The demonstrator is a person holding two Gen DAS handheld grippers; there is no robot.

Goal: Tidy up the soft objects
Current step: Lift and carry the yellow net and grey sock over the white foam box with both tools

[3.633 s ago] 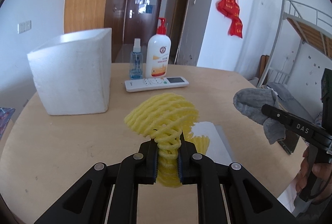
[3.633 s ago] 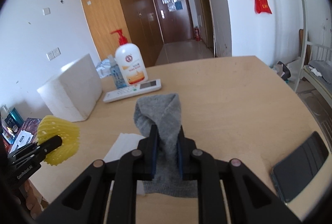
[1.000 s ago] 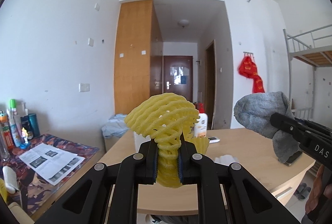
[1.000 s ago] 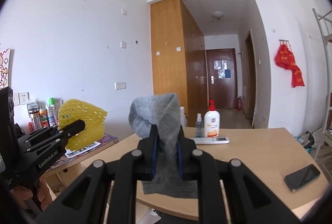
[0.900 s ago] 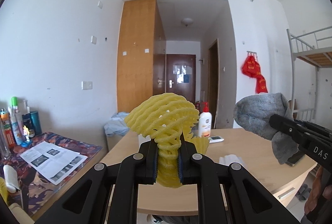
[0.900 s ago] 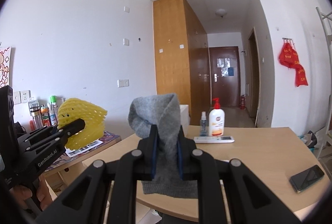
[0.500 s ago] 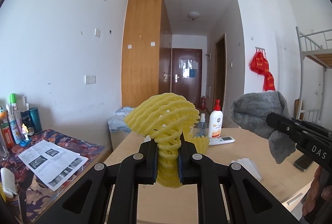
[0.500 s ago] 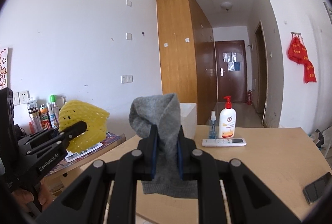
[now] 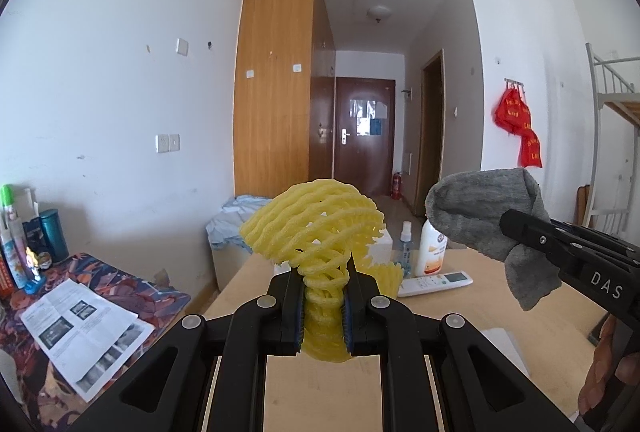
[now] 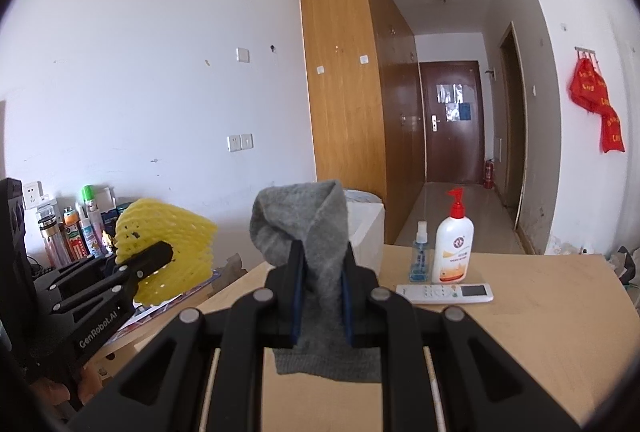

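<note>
The left gripper [image 9: 323,306] has its 2 fingers [image 9: 291,306] clamped on a yellow foam net [image 9: 316,228], which is pinched at its narrow stem and fans out above the fingers into a wide mesh dome. The net is held in the air, in front of and above the near edge of the wooden worktop [image 9: 532,316]. The right gripper [image 10: 322,296] has its fingers [image 10: 296,292] clamped on a grey sock [image 10: 316,228]; the sock's folded top stands up above the fingers and its lower end hangs down below them, clear of the worktop. From the left wrist view the sock [image 9: 486,214] shows at the right, held level with the net and apart from it. From the right wrist view the net [image 10: 172,238] shows at the left, in the left gripper.

On the worktop, well beyond both held things, stand a white pump bottle [image 10: 454,248] with a red pump, a small blue spray bottle [image 10: 420,258] just beside it on its left, and a white remote control [image 10: 444,293] lying in front of them. A white foam block [image 10: 366,232] sits behind the sock. To the left is a lower table with a patterned cloth [image 9: 108,288], printed sheets of paper [image 9: 86,326] and several bottles [image 10: 80,232]. Red cloth items [image 10: 598,104] hang on the far right wall.
</note>
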